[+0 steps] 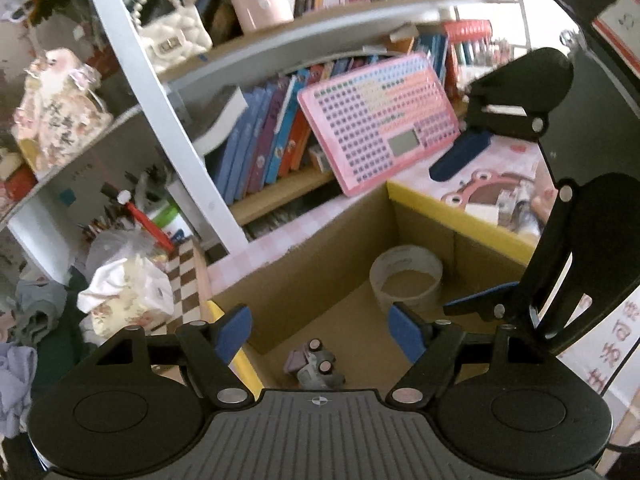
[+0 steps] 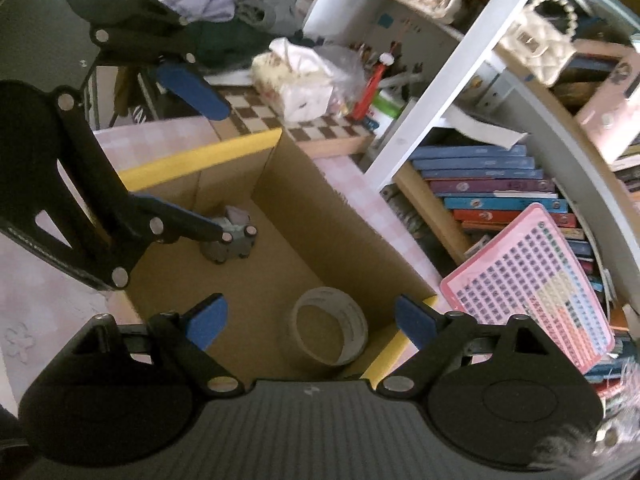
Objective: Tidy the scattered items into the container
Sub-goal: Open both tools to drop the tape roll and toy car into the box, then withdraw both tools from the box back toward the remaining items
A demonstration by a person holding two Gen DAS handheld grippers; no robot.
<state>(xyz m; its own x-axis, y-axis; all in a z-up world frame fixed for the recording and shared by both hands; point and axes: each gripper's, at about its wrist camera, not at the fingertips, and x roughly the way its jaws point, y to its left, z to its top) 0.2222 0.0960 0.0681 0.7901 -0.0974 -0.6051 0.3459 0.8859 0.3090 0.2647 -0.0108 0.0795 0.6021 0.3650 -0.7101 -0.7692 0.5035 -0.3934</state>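
Both tongs, left (image 1: pixel 322 326) and right (image 2: pixel 310 322), wide, empty above box (image 2: pixel 320 216); tape roll (image 2: pixel 330 326), toy car (image 2: pixel 230 240) inside.

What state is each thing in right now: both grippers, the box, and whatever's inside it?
left gripper: open, empty, above the box.
right gripper: open, empty, above the box.
cardboard box: top open, upright.
tape roll: on the box floor, lying flat, hole up.
toy car: on the box floor, tipped over, wheels showing.
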